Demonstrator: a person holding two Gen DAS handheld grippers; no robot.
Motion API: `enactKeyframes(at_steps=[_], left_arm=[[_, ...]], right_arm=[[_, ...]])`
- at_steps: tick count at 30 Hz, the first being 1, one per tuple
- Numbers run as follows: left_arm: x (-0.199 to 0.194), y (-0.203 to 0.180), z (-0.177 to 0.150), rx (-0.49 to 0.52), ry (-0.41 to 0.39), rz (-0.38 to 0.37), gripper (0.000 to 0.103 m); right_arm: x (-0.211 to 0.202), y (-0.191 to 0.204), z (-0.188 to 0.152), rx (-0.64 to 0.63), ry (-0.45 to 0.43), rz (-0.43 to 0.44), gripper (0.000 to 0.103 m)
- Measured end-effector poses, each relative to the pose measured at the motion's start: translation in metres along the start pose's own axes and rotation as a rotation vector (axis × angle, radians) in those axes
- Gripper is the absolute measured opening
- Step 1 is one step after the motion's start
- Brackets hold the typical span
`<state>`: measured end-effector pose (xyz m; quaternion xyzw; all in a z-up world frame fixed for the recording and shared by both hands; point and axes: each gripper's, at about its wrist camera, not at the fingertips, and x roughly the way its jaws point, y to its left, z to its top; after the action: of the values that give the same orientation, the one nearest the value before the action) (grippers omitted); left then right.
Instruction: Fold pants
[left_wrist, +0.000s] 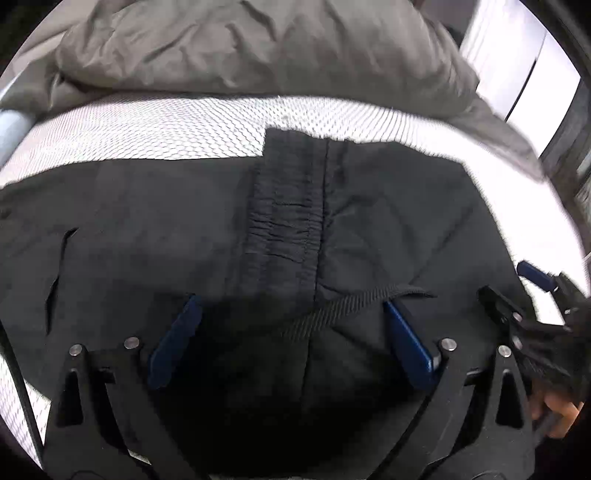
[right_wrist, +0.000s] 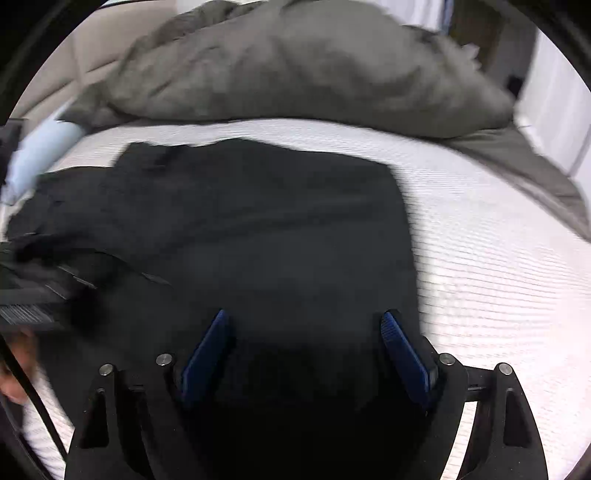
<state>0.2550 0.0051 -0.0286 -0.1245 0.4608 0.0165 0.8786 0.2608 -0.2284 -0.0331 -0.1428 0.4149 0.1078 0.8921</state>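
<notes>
The pants (left_wrist: 184, 229) are lying spread on the bed (left_wrist: 166, 129), dark against its white mesh cover, with a grey duvet (left_wrist: 258, 48) bunched behind them. They are looking thin, light and limp — a slick woven cloth that is likely to slide and sag rather than hold a crease, so a pinch through both layers at an edge or corner should be serving better than a grab at the middle. The gathered waistband (left_wrist: 284, 229) is running up the centre of the left view and looks the firmest part to take; a woven strap (left_wrist: 351, 302) is trailing across the cloth just below it. The left hand-held gripper (left_wrist: 291, 317) is standing wide over the pants, nothing pinched between its blue pads. The right hand-held gripper (right_wrist: 306, 332) is likewise gaping wide above the dark cloth near its right edge — holding nothing, though blur is hiding whether the tips are brushing the fabric.
</notes>
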Motion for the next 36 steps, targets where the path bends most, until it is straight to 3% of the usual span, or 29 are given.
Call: enactKeyframes(at_steps=[2, 3, 6, 9, 13, 15, 17, 21, 24, 25, 26, 28, 29, 32, 36], left_arm=[[-0.029, 0.010, -0.004, -0.008, -0.059, 0.013, 0.096], [-0.044, 0.016, -0.004, -0.012, -0.099, 0.028, 0.096], [-0.094, 0.045, -0.011, -0.044, -0.225, -0.028, 0.096], [-0.129, 0.102, -0.029, -0.166, -0.295, 0.059, 0.096], [-0.134, 0.185, -0.061, -0.441, -0.242, 0.122, 0.096], [-0.132, 0.213, -0.076, -0.536, -0.210, 0.099, 0.090], [-0.127, 0.240, -0.087, -0.623, -0.172, 0.025, 0.087], [-0.105, 0.281, -0.088, -0.797, -0.163, -0.100, 0.068], [-0.091, 0.304, -0.079, -0.890, -0.197, -0.115, 0.041], [-0.077, 0.314, -0.072, -0.919, -0.206, -0.126, 0.025], [-0.074, 0.316, -0.071, -0.939, -0.208, -0.121, 0.015], [-0.072, 0.311, -0.065, -0.932, -0.230, -0.083, 0.004], [-0.079, 0.304, -0.061, -0.905, -0.270, -0.057, 0.003], [-0.106, 0.254, -0.035, -0.735, -0.390, 0.023, 0.002], [-0.148, 0.175, -0.002, -0.518, -0.483, -0.042, 0.001]], right_arm=[[-0.006, -0.019, -0.009, 0.040, -0.007, -0.061, 0.088], [-0.010, -0.026, -0.013, 0.072, -0.010, -0.051, 0.088], [-0.026, -0.033, -0.020, 0.116, -0.041, 0.002, 0.088], [-0.045, -0.020, -0.027, 0.102, -0.073, 0.061, 0.088], [-0.051, 0.005, -0.038, 0.079, -0.075, 0.155, 0.088], [-0.057, 0.015, -0.043, 0.056, -0.074, 0.187, 0.088], [-0.060, 0.027, -0.047, 0.028, -0.075, 0.204, 0.088], [-0.052, 0.043, -0.031, -0.016, -0.073, 0.224, 0.088], [-0.047, 0.053, -0.028, -0.034, -0.059, 0.237, 0.088], [-0.046, 0.055, -0.029, -0.042, -0.055, 0.237, 0.088], [-0.043, 0.057, -0.029, -0.048, -0.048, 0.234, 0.088], [-0.040, 0.054, -0.030, -0.047, -0.039, 0.235, 0.088], [-0.038, 0.052, -0.032, -0.046, -0.032, 0.237, 0.088], [-0.037, 0.047, -0.032, -0.050, -0.029, 0.232, 0.088], [-0.039, 0.034, -0.034, -0.030, -0.035, 0.226, 0.088]])
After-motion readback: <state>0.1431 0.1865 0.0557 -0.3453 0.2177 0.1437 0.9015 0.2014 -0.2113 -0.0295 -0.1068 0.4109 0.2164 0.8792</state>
